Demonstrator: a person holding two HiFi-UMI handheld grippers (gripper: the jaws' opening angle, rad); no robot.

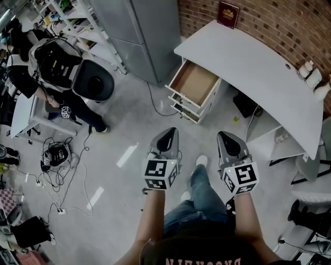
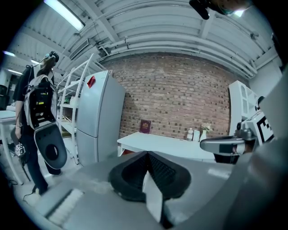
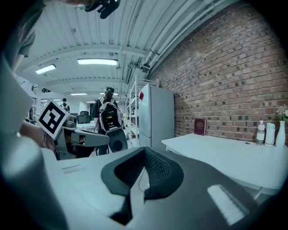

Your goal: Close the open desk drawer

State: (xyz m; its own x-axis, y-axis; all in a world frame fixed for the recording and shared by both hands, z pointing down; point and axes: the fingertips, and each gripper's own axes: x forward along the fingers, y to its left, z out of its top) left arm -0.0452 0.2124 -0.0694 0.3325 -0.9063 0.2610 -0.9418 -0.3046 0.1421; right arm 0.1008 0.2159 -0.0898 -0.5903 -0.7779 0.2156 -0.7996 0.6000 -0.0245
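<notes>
The white desk (image 1: 258, 67) stands against the brick wall at the upper right of the head view. Under its left end is a white drawer unit whose top drawer (image 1: 194, 83) is pulled out, showing a bare brown inside. My left gripper (image 1: 168, 135) and right gripper (image 1: 227, 138) are held side by side over the floor, well short of the drawer and pointing toward it. Both are shut with nothing between the jaws. In the left gripper view the left gripper (image 2: 147, 156) faces the desk (image 2: 166, 146). The right gripper (image 3: 145, 152) faces the desk (image 3: 225, 157) too.
A grey fridge (image 1: 137, 36) stands left of the drawer unit. A person with a backpack (image 1: 57, 64) stands at the left near a table. Cables (image 1: 57, 171) lie on the floor at left. A dark red book (image 1: 227, 14) and bottles (image 1: 313, 77) sit on the desk.
</notes>
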